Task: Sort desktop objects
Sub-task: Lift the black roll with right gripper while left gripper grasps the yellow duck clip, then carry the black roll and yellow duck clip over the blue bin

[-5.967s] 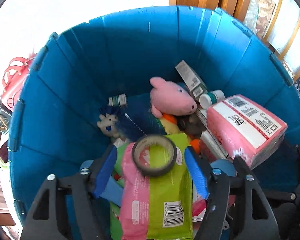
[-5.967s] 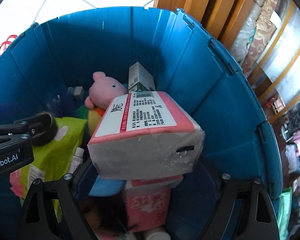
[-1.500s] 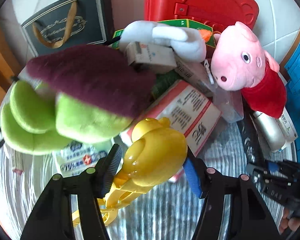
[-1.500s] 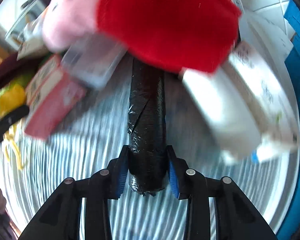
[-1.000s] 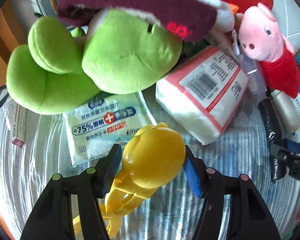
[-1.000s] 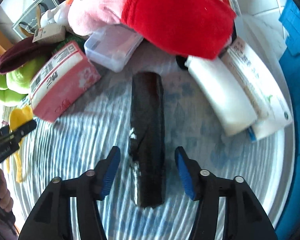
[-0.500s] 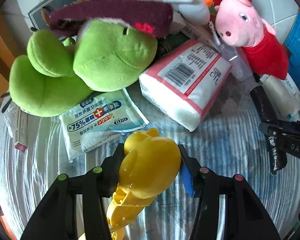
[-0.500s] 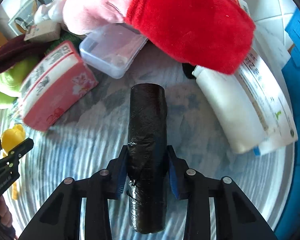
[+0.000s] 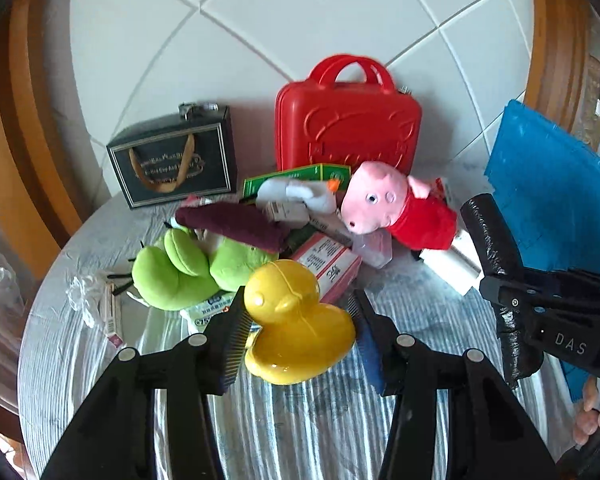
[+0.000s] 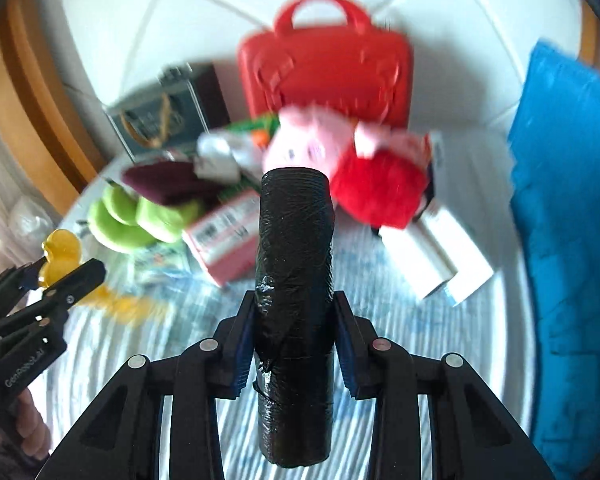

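Left gripper (image 9: 300, 320): jaws closing, pads pressing yellow duck (image 9: 296, 316) at body flanks. Likely hollow hard plastic, light, glossy, slippery; grip widest part.

Right gripper (image 10: 294, 332): clamped tight on black roll (image 10: 294, 280), mid-length. Looks soft, crinkly film, compressible, light.

Ahead, below both: cluttered surface (image 9: 300, 420), pink pig plush (image 9: 396, 210). Right of right gripper: blue bin (image 10: 572, 220).

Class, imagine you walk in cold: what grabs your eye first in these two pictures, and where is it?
A glossy yellow duck sits clamped in the left tongs, low and central. A black wrapped roll stands gripped in the right tongs. Behind, a red case stands upright with a pink pig plush before it.
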A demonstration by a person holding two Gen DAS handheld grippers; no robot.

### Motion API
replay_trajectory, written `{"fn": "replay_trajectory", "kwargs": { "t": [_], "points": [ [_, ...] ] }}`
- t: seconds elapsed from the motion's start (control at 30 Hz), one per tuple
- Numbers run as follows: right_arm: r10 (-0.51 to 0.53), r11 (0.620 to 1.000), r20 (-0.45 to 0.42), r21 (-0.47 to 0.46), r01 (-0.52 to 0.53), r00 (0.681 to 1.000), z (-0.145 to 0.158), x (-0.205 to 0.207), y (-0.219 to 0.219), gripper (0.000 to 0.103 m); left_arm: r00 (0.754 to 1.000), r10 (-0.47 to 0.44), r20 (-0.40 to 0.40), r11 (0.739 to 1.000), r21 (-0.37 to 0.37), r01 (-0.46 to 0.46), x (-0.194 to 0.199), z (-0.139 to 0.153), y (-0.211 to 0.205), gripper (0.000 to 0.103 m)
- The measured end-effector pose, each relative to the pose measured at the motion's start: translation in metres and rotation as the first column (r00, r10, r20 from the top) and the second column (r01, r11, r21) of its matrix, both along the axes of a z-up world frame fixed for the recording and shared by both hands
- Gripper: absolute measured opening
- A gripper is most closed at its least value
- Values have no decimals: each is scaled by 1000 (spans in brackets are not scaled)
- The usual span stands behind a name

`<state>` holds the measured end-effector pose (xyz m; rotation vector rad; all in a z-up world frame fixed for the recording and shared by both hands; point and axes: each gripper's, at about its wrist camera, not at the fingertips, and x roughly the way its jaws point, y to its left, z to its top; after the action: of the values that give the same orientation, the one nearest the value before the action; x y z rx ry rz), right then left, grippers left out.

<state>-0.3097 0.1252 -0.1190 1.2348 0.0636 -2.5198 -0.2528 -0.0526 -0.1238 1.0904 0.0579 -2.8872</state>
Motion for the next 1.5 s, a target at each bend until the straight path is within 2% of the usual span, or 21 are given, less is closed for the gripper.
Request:
{"fn": "replay_trajectory", "kwargs": {
  "t": [0.23,0.4,0.57,0.77,0.9,0.97,1.07,1.17,1.27,1.37,1.43,1.5],
  "points": [
    [-56,998,-151,-3,57,987,70,59,15,35,984,-74,-161,997,-25,71,44,67,32,47],
    [-103,994,-229,1,106,968,110,81,39,35,962,-124,-241,992,-48,116,55,99,64,47],
    [-152,988,-299,-14,155,942,142,90,78,35,936,-167,-309,986,-66,154,55,134,115,47],
    [-203,978,-402,-35,207,893,191,94,166,35,884,-204,-420,979,-91,182,50,184,212,47],
    [-214,973,-460,-18,231,862,220,91,245,35,839,-211,-501,977,-77,199,49,224,296,47],
    [-226,969,-464,-15,247,856,228,87,289,35,829,-222,-513,974,-69,217,47,239,342,47],
    [-235,965,-441,2,263,866,228,75,352,35,831,-236,-503,968,-49,245,35,252,411,47],
    [-262,956,-393,20,293,882,218,59,408,35,857,-273,-437,957,-36,287,17,250,476,47],
    [-296,945,-326,34,324,898,200,33,452,35,889,-299,-347,952,-49,302,-7,231,523,47],
    [-311,940,-253,56,335,916,175,5,481,35,923,-320,-215,947,-38,320,-36,199,555,47],
    [-310,940,-204,78,331,928,156,-10,492,35,937,-326,-128,945,-53,322,-52,174,569,47],
    [-301,945,-148,89,316,942,137,-24,500,35,946,-322,-31,946,-36,321,-66,156,578,47]
  ]
}}
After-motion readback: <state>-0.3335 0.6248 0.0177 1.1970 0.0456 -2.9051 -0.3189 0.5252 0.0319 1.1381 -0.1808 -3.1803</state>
